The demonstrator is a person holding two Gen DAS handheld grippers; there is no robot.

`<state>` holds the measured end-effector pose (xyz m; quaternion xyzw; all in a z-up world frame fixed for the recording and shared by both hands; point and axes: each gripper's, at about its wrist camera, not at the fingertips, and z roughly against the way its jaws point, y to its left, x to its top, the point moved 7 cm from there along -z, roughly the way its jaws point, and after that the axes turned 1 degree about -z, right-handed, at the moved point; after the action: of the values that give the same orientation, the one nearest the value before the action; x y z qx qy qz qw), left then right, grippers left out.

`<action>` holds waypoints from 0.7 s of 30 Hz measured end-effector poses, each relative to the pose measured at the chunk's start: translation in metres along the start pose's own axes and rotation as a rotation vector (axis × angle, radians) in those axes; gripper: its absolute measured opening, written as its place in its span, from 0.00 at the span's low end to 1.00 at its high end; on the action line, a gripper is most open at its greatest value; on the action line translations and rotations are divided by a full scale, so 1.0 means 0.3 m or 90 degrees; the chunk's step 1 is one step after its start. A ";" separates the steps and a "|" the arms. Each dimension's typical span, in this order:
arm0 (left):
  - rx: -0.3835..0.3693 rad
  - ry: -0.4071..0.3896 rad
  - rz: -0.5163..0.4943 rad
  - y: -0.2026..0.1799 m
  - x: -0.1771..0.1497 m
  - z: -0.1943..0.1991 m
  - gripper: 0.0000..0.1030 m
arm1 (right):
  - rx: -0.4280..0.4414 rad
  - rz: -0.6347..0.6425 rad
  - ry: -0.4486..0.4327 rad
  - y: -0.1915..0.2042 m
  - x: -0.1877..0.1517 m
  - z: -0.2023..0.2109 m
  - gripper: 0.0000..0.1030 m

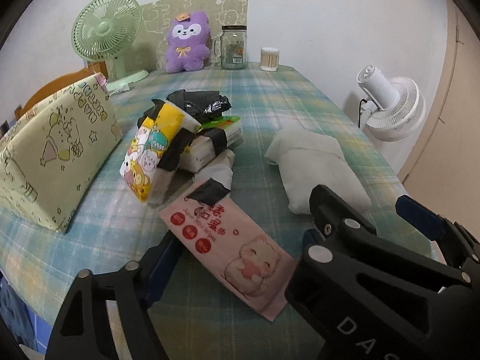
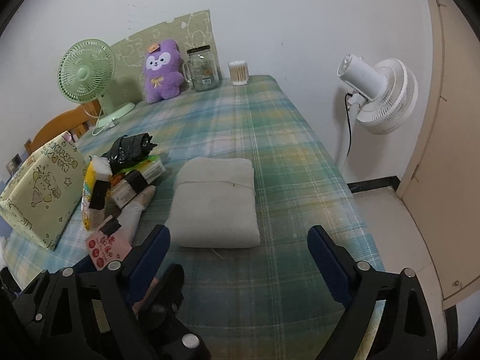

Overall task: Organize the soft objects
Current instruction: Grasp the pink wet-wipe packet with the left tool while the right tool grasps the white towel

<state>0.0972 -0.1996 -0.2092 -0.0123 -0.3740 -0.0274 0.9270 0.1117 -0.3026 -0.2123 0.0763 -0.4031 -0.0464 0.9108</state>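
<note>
A pink wet-wipes pack with a cartoon cat lies flat on the plaid tablecloth. My left gripper is open around it, a blue pad close to each long edge. I cannot tell whether the pads touch the pack. A folded off-white cloth lies mid-table. My right gripper stands open just in front of its near edge, with nothing between the fingers. In the left wrist view the cloth lies right of the pack. The pack shows at the lower left of the right wrist view.
A heap of tissue packs and a black bag lies behind the pink pack. A green patterned box stands left. At the back are a purple plush, green fan, glass jar and cotton swabs. A white fan stands off the table's right edge.
</note>
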 end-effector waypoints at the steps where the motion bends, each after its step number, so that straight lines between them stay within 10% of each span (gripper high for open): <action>1: 0.001 -0.001 -0.009 -0.001 0.003 -0.003 0.78 | 0.002 0.001 0.003 0.002 0.000 -0.005 0.89; 11: 0.001 0.005 -0.049 0.045 0.041 -0.018 0.46 | 0.017 0.029 0.011 0.082 0.025 -0.047 0.89; 18: 0.020 0.002 -0.049 0.091 0.055 -0.033 0.47 | 0.009 0.005 0.041 0.094 0.026 -0.095 0.88; 21: 0.024 -0.003 -0.047 0.102 0.058 -0.037 0.47 | -0.013 0.012 0.041 0.093 0.028 -0.101 0.74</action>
<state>0.1192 -0.1704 -0.2054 0.0189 -0.3765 -0.0546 0.9246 0.1404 -0.2733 -0.2216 0.0647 -0.3737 -0.0392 0.9245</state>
